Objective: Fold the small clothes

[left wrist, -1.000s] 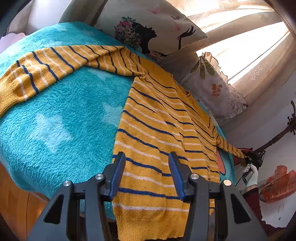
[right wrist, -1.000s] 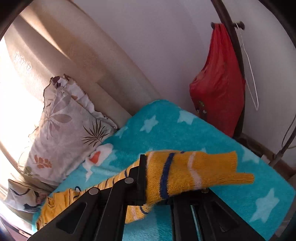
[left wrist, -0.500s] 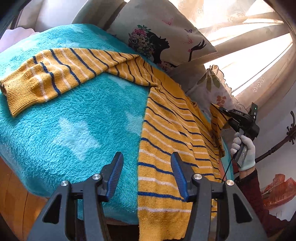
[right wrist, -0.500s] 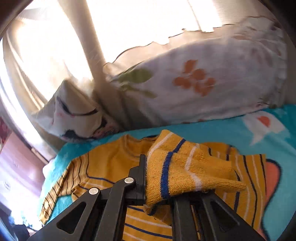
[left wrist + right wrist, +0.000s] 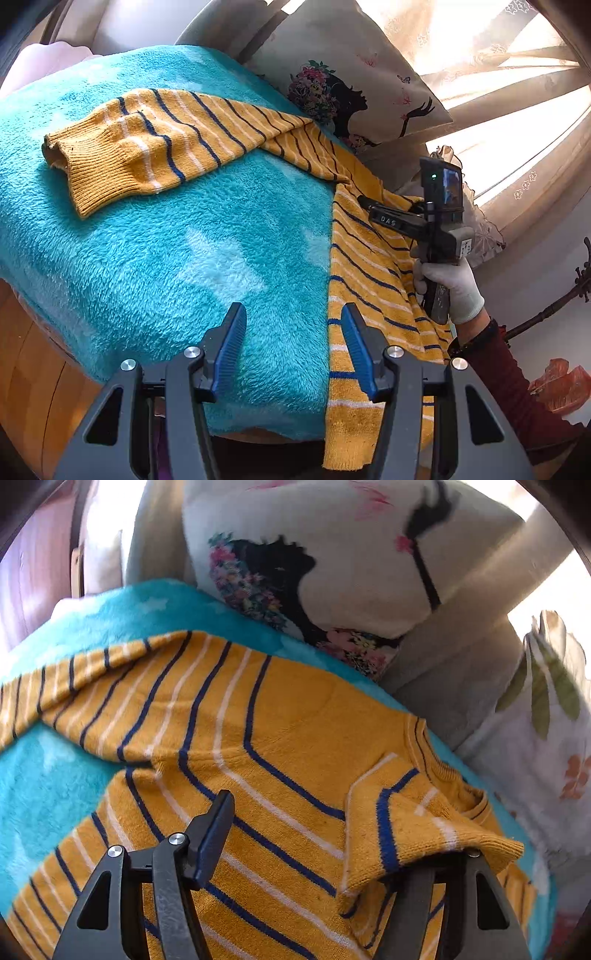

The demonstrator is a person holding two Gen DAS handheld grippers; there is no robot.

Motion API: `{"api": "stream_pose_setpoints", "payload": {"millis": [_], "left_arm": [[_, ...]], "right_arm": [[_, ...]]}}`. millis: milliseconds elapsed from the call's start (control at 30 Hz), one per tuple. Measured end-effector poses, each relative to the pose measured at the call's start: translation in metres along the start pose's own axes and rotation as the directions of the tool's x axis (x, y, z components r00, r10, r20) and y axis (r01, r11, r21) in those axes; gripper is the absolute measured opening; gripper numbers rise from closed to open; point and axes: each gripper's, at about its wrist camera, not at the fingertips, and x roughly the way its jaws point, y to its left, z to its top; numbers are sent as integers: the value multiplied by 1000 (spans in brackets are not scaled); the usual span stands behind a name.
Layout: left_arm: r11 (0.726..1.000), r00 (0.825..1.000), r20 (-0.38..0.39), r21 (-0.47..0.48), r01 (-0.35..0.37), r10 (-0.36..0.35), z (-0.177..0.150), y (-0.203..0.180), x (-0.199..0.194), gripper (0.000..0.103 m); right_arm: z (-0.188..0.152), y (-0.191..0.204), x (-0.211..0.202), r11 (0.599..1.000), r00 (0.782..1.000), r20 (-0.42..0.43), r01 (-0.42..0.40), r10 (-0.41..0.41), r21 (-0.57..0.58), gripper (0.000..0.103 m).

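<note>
A yellow sweater with navy and white stripes (image 5: 369, 266) lies on a teal star blanket (image 5: 184, 240). Its one sleeve (image 5: 147, 144) stretches out to the left, flat on the blanket. My left gripper (image 5: 293, 343) is open and empty, low over the blanket beside the sweater's hem. My right gripper (image 5: 314, 834) is open over the sweater body (image 5: 258, 738). The other sleeve's cuff (image 5: 413, 819) is folded onto the chest and drapes over my right finger. The right gripper also shows in the left wrist view (image 5: 373, 206), held by a gloved hand.
A pillow with a black silhouette print (image 5: 347, 85) and a floral pillow (image 5: 546, 731) lean at the bed's far side, before lit curtains (image 5: 517, 92). The wooden bed frame (image 5: 33, 369) shows at lower left. A dark coat stand (image 5: 554, 306) is at right.
My right gripper carried the sleeve cuff from the bed's right side over the sweater body and opened; the cuff now rests on the chest. My left gripper moved left off the hem.
</note>
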Motion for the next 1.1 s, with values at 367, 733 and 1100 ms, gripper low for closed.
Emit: {"api": "stream_pose_setpoints", "payload": {"millis": [367, 733, 1100], "left_arm": [[1000, 1000, 19, 0, -12, 12, -3, -1, -12, 52], [1000, 1000, 19, 20, -9, 8, -1, -9, -15, 56], [999, 1000, -3, 37, -30, 30, -8, -29, -7, 56]], "right_arm": [[-2, 85, -7, 736, 901, 232, 433, -366, -520, 72], [-53, -96, -77, 983, 984, 66, 162, -168, 81, 80], [-173, -245, -52, 720, 996, -16, -56, 93, 691, 53]]}}
